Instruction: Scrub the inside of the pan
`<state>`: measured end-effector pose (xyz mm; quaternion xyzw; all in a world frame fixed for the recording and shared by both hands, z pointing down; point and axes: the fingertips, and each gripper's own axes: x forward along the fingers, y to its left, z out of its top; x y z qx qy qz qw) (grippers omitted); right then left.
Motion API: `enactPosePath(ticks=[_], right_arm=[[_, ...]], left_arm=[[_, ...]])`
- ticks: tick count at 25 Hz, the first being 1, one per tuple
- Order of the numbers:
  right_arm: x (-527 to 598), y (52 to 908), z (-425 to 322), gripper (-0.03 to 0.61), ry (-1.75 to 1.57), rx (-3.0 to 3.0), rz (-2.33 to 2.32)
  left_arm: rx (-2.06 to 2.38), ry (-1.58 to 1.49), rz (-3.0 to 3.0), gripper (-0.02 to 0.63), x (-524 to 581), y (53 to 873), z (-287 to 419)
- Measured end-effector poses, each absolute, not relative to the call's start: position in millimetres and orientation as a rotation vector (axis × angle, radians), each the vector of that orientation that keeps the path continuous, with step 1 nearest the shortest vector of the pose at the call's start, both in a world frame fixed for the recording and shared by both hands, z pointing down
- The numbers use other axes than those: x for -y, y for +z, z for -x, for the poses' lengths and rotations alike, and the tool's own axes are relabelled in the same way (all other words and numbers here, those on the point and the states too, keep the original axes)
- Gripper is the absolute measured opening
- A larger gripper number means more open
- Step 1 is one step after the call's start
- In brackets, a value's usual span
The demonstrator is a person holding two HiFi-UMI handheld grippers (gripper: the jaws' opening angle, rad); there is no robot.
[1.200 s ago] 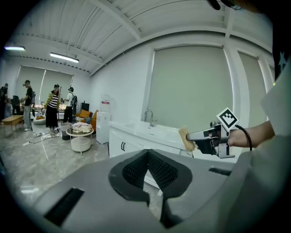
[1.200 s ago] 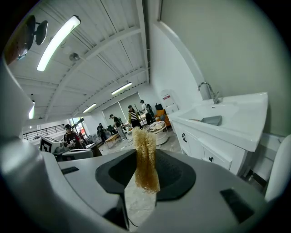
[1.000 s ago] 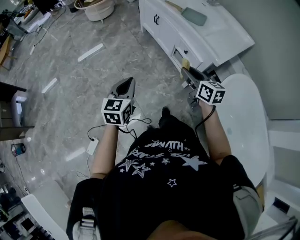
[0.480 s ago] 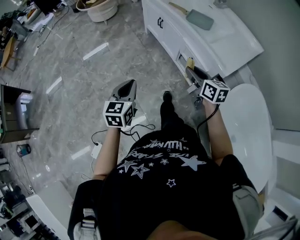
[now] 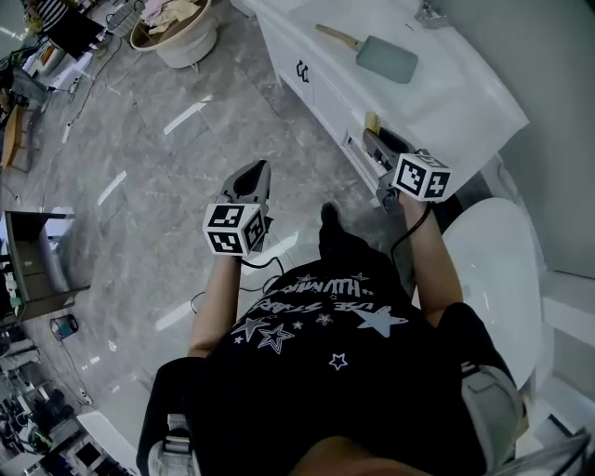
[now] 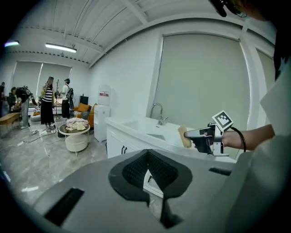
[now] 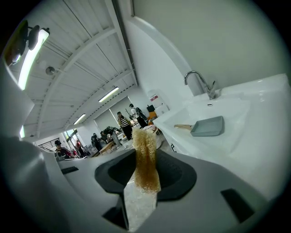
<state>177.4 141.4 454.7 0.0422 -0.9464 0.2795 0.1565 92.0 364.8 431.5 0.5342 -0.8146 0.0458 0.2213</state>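
A grey-blue square pan [image 5: 386,58] with a wooden handle lies on the white counter [image 5: 465,102], apart from both grippers. In the right gripper view the pan [image 7: 207,126] sits ahead and to the right, below the faucet [image 7: 199,81]. My right gripper [image 5: 374,141] hovers by the counter's front edge, shut on a yellow-brown loofah sponge [image 7: 145,159] that stands upright between its jaws. From the left gripper view, that sponge [image 6: 184,136] pokes out of the right gripper [image 6: 200,135]. My left gripper [image 5: 253,175] hangs over the floor, shut with nothing in it [image 6: 148,178].
The white cabinet [image 5: 316,79] under the counter has drawers facing me. A white rounded fixture [image 5: 493,270] stands at my right. A round stool with cloths [image 5: 177,28] sits at the far left, cables [image 5: 279,251] lie on the grey floor, and people stand far off [image 6: 47,98].
The counter and pan have come nearer and further into view. The right gripper with the sponge now sits at the counter's edge. The left gripper has kept its place.
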Motion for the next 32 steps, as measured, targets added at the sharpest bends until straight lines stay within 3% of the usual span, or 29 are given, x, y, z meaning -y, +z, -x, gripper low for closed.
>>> enactPosePath(ticks=[13, 32], right_arm=[[-1, 476, -121, 0.140, 0.812, 2.680, -0.204], [62, 502, -75, 0.144, 0.820, 2.595, -0.319]], left_arm=[[2.223, 0.203, -1.544, 0.008, -221, 433, -15], [2.111, 0.257, -1.699, 0.008, -114, 442, 48]])
